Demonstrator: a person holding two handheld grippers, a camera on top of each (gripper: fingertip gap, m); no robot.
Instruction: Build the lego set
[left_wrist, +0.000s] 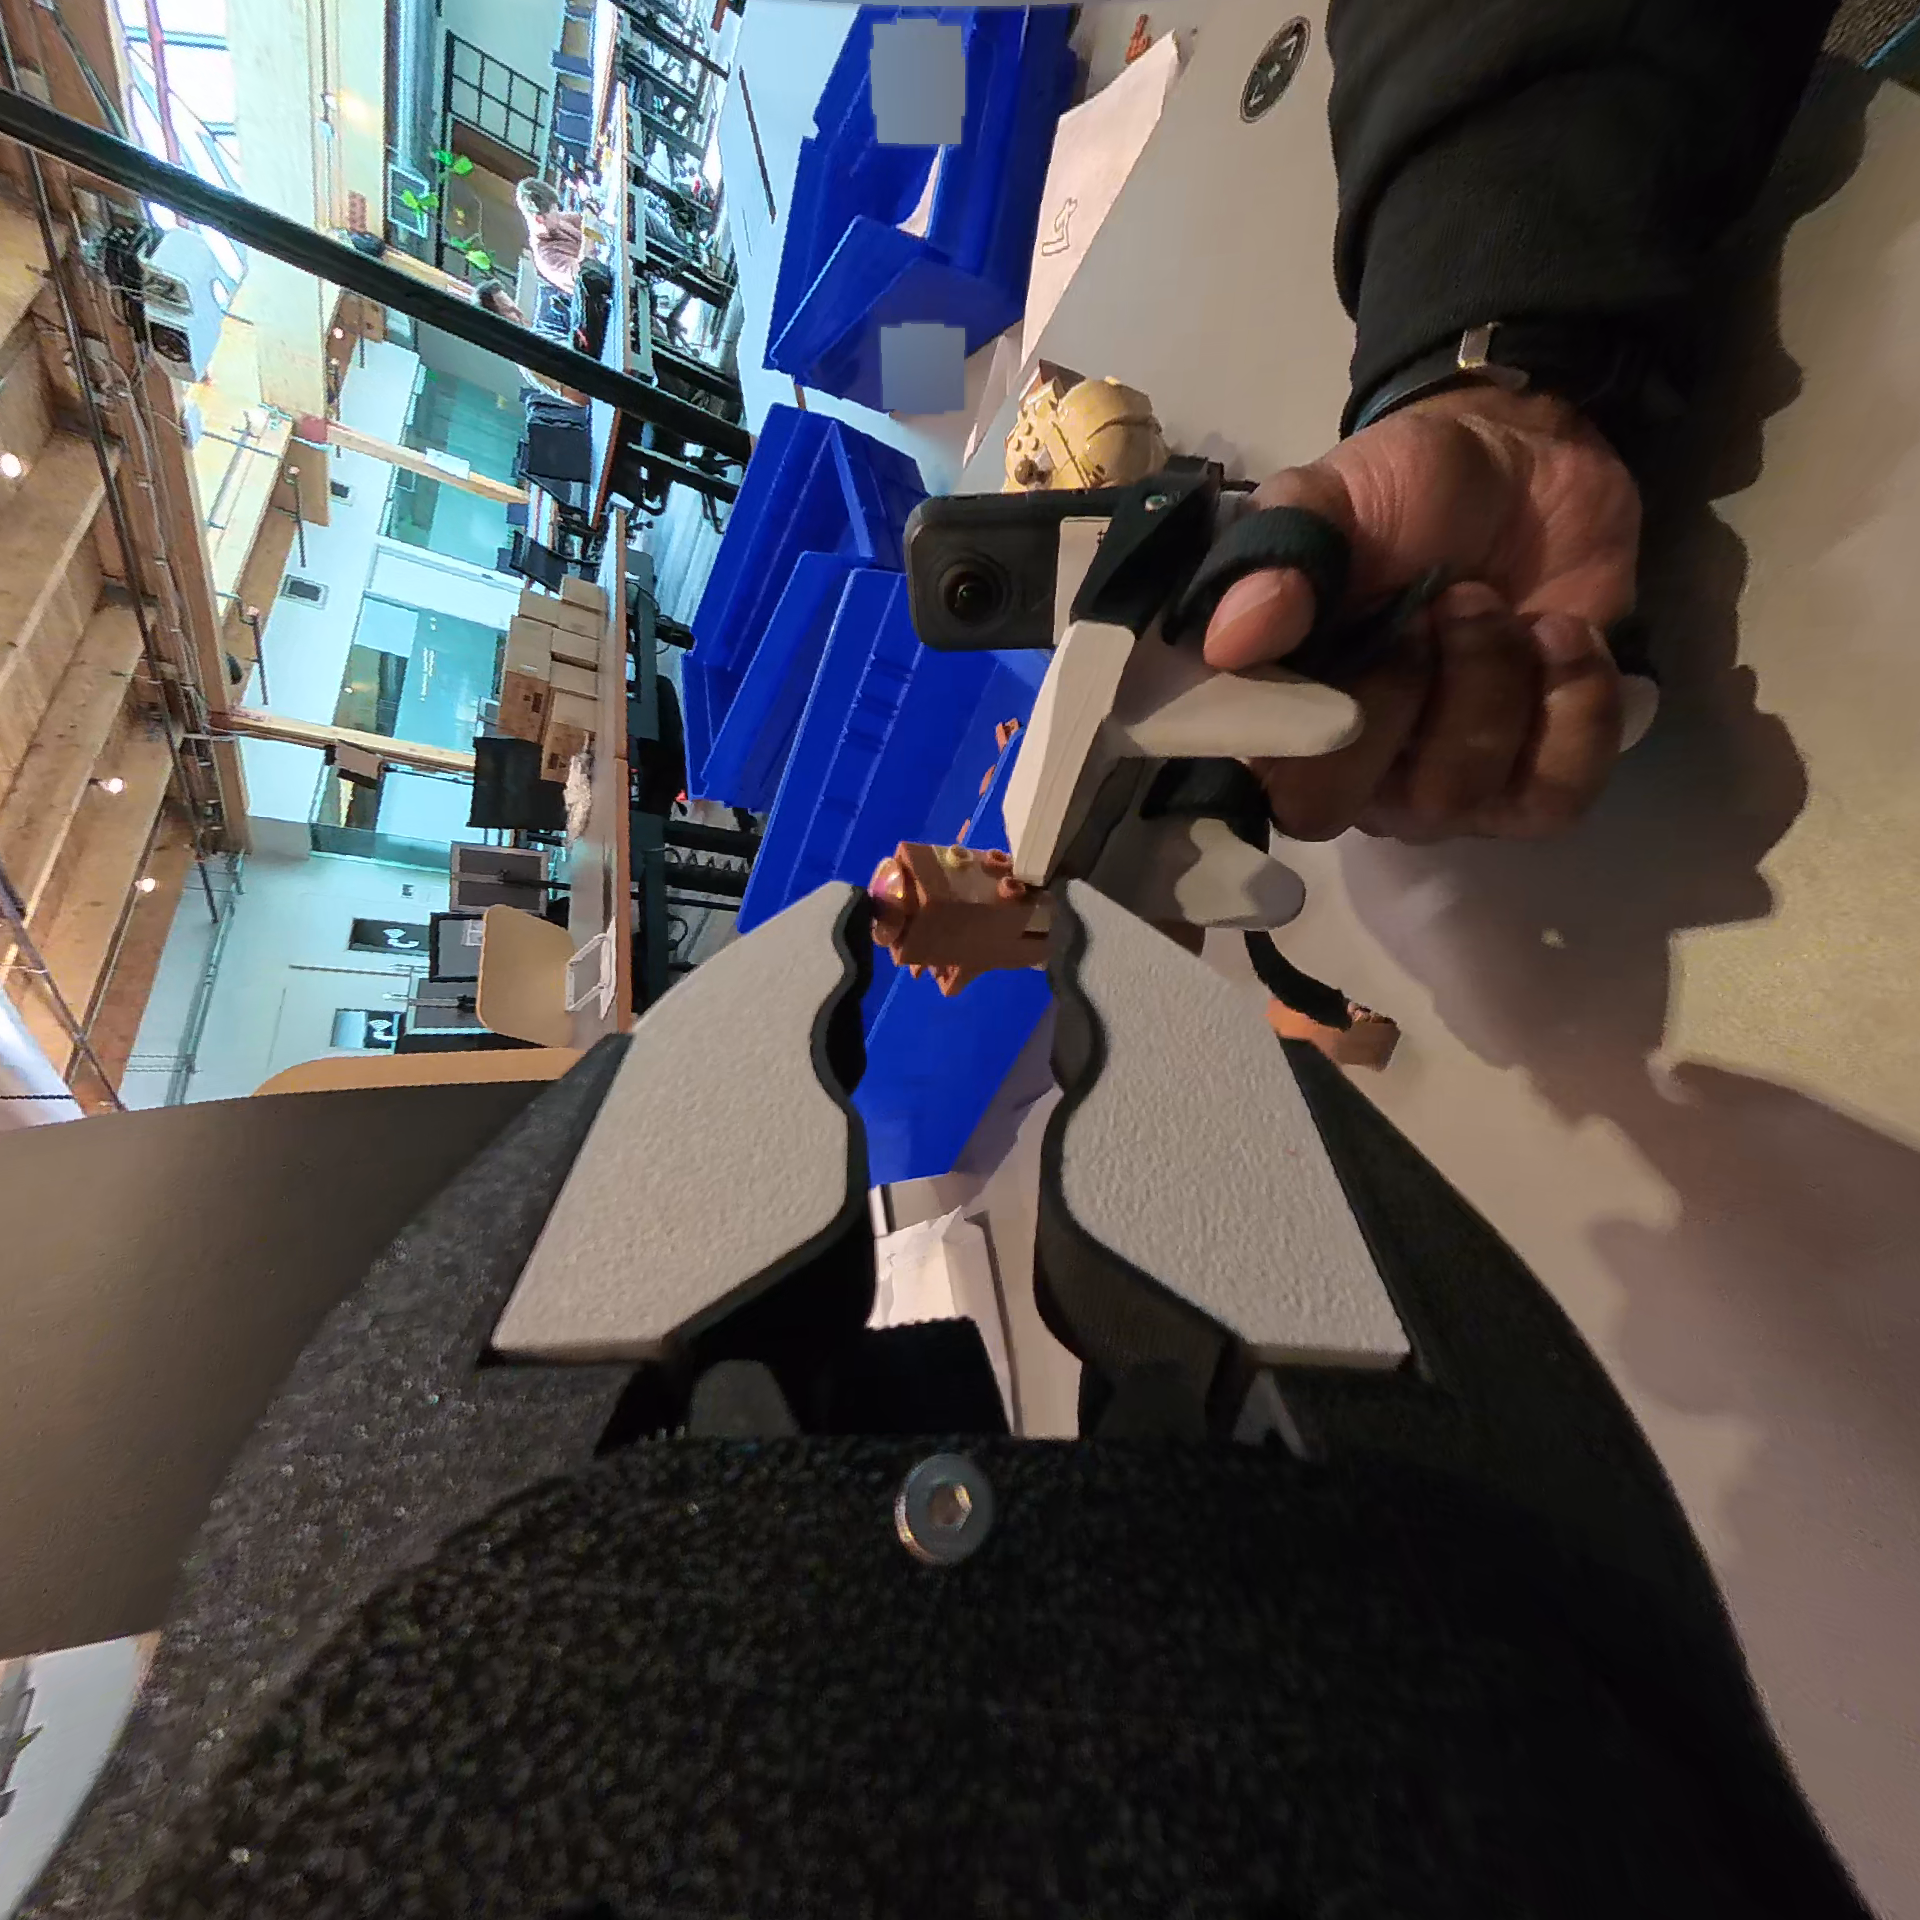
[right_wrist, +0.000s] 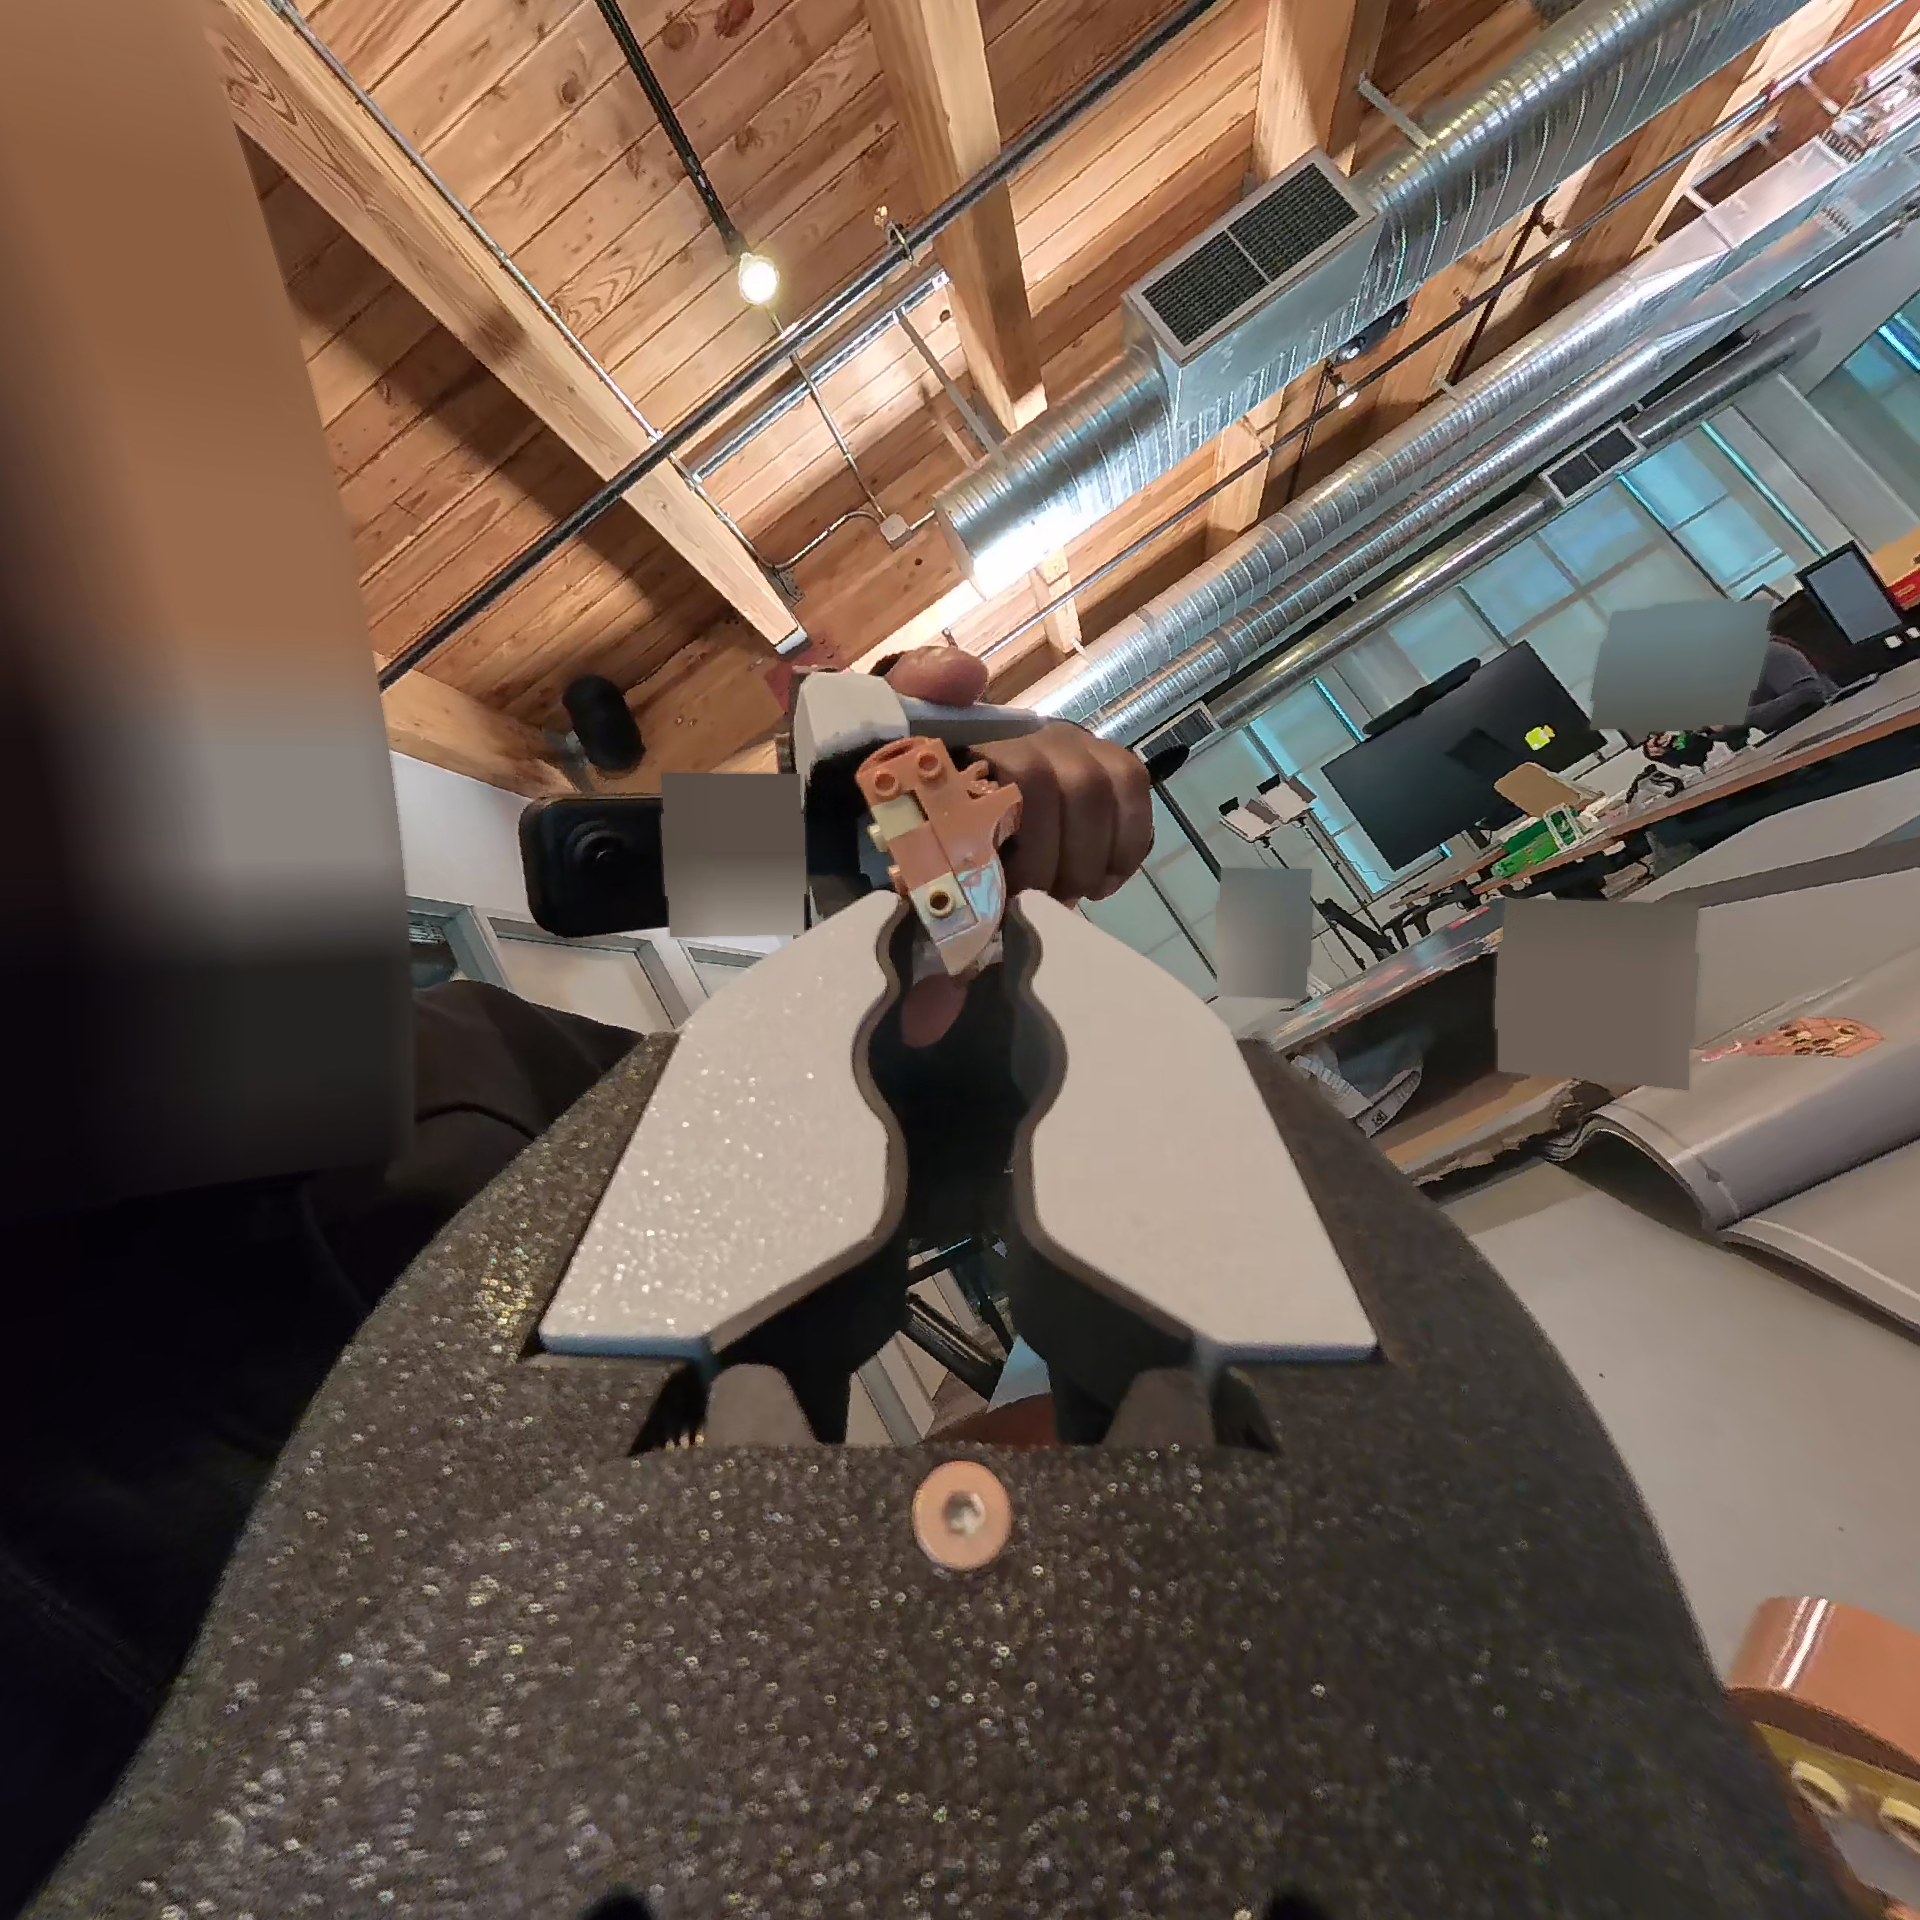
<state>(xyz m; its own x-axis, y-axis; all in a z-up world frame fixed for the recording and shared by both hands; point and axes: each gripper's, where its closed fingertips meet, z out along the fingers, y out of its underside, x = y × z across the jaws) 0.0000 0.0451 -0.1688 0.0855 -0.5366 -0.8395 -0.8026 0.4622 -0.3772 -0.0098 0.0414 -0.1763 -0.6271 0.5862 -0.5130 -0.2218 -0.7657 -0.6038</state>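
Left view alone shows blue bins (left_wrist: 831, 665); both grippers meet brown brick assy (right_wrist: 940, 842).

Brick assembly (left_wrist: 961, 920): between the fingertips of the left gripper (left_wrist: 961, 925), its far end under the tip of the right gripper (left_wrist: 1039, 862); contact with the left pads not clear. Bins (left_wrist: 831, 623): stacked behind it, far side of the table (left_wrist: 1766, 1039). Domed brick model (left_wrist: 1091, 431): on the table, beyond the hand (left_wrist: 1455, 623). Paper sheet (left_wrist: 1101, 197): farther still, beside the bins. Small brick piece (left_wrist: 1351, 1029): on the table, right of the left gripper.
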